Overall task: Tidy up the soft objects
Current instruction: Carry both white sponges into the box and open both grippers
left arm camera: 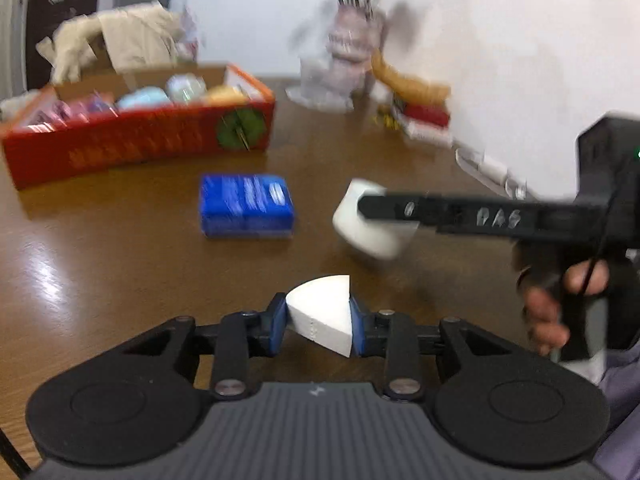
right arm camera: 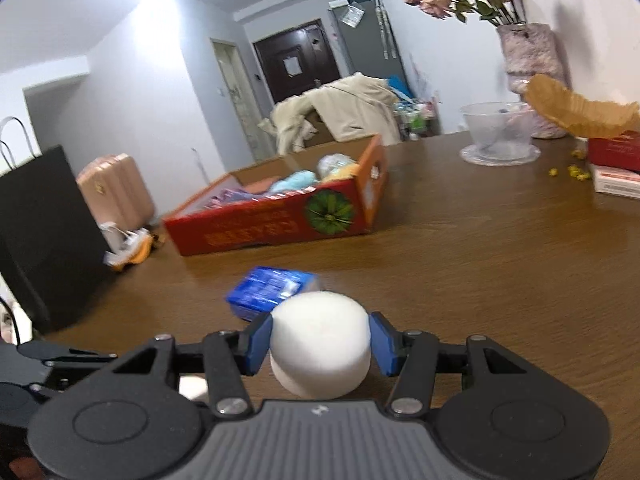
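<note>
My left gripper [left arm camera: 319, 320] is shut on a white wedge-shaped foam piece [left arm camera: 322, 312] above the brown table [left arm camera: 120, 264]. My right gripper [right arm camera: 320, 340] is shut on a white foam cylinder [right arm camera: 320, 344]; in the left wrist view that cylinder [left arm camera: 368, 232] hangs at centre right under the right gripper's black finger [left arm camera: 440, 212]. A blue tissue pack [left arm camera: 246, 205] lies on the table ahead; it also shows in the right wrist view [right arm camera: 272, 292]. A red cardboard box [left arm camera: 140, 140] holding several soft items stands at the far left, and in the right wrist view [right arm camera: 280, 220] it is ahead.
A vase of dried flowers [left arm camera: 352, 44] and a clear bowl [right arm camera: 500, 132] stand at the back by the wall. Red and white boxes with a paper liner [right arm camera: 612, 152] sit at the right. A black bag [right arm camera: 44, 236] stands beside the table's left edge.
</note>
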A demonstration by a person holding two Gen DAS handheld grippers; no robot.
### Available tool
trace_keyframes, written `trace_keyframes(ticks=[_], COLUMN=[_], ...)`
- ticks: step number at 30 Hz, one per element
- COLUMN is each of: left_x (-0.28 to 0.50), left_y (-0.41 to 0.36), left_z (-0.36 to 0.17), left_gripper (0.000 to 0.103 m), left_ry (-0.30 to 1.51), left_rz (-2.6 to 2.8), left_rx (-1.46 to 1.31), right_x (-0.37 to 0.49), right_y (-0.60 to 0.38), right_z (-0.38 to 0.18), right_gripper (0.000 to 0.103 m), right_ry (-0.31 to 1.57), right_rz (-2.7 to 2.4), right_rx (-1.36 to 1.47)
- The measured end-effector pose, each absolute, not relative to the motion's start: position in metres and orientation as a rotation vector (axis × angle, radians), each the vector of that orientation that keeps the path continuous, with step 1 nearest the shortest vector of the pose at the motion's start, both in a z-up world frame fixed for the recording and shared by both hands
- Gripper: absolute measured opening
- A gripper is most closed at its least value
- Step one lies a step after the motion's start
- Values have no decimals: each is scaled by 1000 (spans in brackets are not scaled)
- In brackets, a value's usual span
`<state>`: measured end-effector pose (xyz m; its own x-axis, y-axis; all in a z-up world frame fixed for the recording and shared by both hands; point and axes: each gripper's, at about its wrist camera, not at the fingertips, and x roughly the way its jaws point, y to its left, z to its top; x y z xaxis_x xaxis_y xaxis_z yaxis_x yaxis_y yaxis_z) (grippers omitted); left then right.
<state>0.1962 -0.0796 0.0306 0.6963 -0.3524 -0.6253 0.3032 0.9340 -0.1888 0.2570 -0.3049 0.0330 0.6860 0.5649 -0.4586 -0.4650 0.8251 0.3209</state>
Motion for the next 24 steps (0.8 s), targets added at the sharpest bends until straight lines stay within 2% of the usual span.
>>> trace_keyframes(ticks=[4,9,14,17,21,22,24], left_x=[209,273,377,440,487,493,498], left_y=[-55,-8,36,63,82,82,82], left_z=[61,101,110,97,69,64,54], left_gripper=[32,33,33,33,35,37,67], left_ry=[590,443,467,541,620,636,652], left_rz=[-255,-155,-66,-12,-7,-8,-5], left_rx=[-77,-92,-81,-105,-146,-138,-113], right_x=[266,313,410,467,517,527,538], right_y=[-286,-253,-203,-169,-133,-125,-117], right_z=[50,92,117,111,92,86,77], right_gripper=[52,52,52,52,53,53,58], right_ry=[530,438,453,499,551,572,612], right_rz=[622,656,660,637,566,541,532], right_rx=[152,49,-21,-67,-111,-131,-137])
